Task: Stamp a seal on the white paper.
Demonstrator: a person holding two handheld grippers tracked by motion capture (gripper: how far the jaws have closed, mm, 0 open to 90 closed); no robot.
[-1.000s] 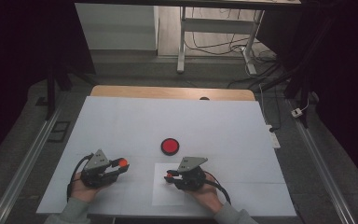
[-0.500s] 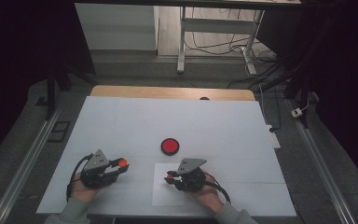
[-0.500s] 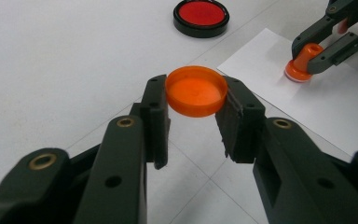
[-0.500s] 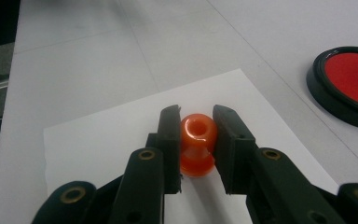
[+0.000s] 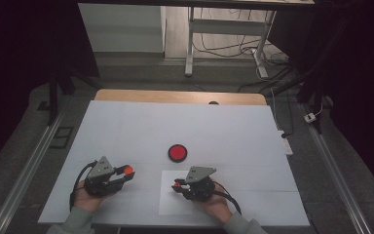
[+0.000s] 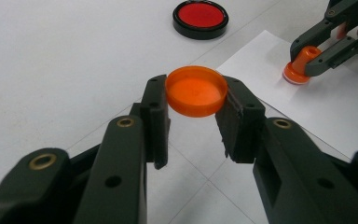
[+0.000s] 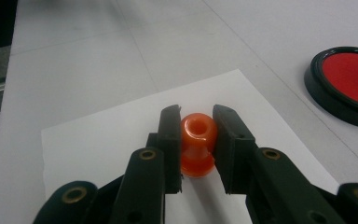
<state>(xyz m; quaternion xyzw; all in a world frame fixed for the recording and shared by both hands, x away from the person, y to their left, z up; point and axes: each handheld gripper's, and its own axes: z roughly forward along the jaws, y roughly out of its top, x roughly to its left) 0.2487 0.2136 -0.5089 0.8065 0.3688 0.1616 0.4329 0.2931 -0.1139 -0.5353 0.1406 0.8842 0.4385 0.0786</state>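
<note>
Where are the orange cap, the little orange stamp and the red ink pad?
orange cap (image 6: 196,91), left gripper view, its hollow inside.
orange stamp (image 7: 197,127), right gripper view, its knob top.
red ink pad (image 5: 177,152), high view, its red middle.

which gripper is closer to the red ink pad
Right. The right gripper, pressing the stamp on the paper, sits just below the ink pad. The left gripper, holding the orange cap, is farther off to its left.

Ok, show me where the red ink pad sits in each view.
High view: red ink pad at table centre, beyond both grippers.
Left gripper view: top centre.
Right gripper view: right edge.
Shared landmark: white paper sheet beside it.
</note>
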